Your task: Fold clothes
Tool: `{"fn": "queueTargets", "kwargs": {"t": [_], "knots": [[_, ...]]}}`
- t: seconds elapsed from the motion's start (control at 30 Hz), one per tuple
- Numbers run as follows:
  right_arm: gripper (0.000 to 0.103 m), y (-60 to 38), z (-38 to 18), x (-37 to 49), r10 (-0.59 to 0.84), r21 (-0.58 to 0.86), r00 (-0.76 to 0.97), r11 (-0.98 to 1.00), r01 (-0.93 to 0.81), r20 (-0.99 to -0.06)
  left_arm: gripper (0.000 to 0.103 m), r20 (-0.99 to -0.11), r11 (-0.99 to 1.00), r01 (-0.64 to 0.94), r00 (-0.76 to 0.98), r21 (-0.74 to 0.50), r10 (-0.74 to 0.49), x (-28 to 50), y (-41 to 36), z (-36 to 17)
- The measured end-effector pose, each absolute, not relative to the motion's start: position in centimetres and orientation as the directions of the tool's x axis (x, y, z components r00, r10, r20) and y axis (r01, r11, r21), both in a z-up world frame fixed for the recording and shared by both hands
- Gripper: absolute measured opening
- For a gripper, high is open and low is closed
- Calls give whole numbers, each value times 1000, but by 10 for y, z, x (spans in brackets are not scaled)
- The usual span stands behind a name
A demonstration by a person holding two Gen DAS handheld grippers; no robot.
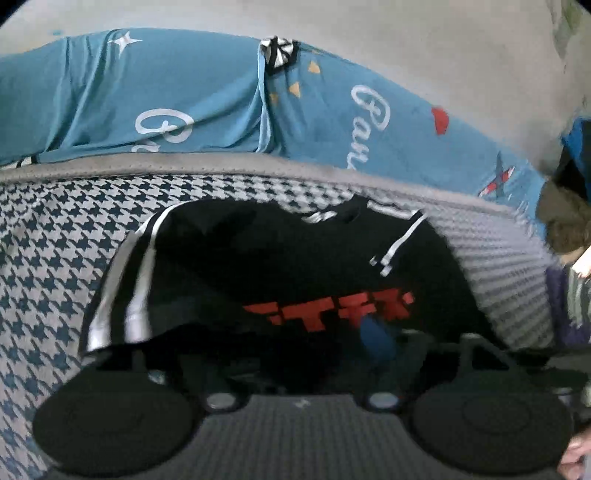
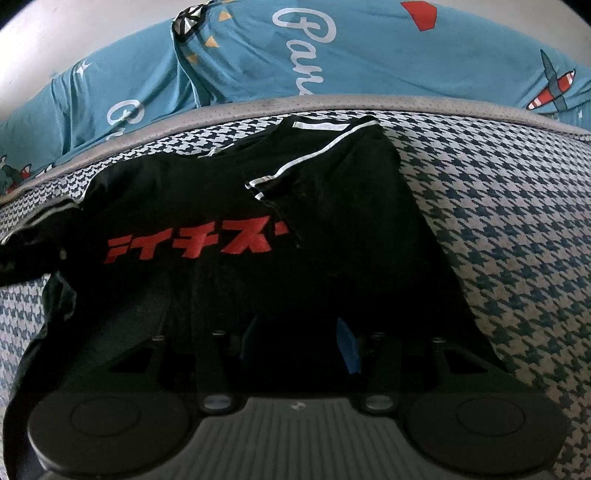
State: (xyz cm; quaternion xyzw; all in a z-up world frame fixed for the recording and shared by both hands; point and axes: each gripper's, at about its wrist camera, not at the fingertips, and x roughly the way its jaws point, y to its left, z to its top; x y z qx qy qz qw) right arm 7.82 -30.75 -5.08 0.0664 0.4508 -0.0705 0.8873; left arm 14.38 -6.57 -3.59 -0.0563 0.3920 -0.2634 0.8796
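A black T-shirt (image 1: pixel 295 258) (image 2: pixel 332 229) with red lettering (image 1: pixel 328 306) (image 2: pixel 192 247) lies flat on a houndstooth mat (image 1: pixel 44 258) (image 2: pixel 517 240). Its white-striped sleeve (image 1: pixel 122 288) at the left edge is blurred. The other striped sleeve (image 2: pixel 303 166) is folded in over the chest. My left gripper (image 1: pixel 295 343) hangs low over the shirt's near part, with one blue pad (image 1: pixel 376 339) showing and the other lost in the dark; the jaws stand wide and I see nothing pinched. My right gripper (image 2: pixel 299 339) rests over the lower hem, blue pads (image 2: pixel 347 347) apart, black cloth beneath them.
Beyond the mat's grey stitched border (image 1: pixel 258 166) lies a teal printed bedsheet (image 1: pixel 147 92) (image 2: pixel 369 55), then a pale wall (image 1: pixel 406 29). A person's hand (image 1: pixel 576 454) and dark clutter (image 1: pixel 565 214) sit at the right edge.
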Motion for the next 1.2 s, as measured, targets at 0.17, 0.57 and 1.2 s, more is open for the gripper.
{"fn": "queueTargets", "kwargs": {"t": [0.17, 0.57, 1.2], "knots": [[46, -308, -45, 77, -46, 79, 609, 981, 176, -792, 99, -618, 851, 361, 585, -382, -526, 140, -47, -13], [46, -269, -35, 72, 90, 100, 707, 995, -27, -701, 103, -643, 876, 260, 599, -407, -476, 140, -16, 2], [46, -171, -32, 75, 292, -41, 782, 926, -374, -551, 103, -655, 861, 79, 616, -502, -438, 162, 41, -12]]}}
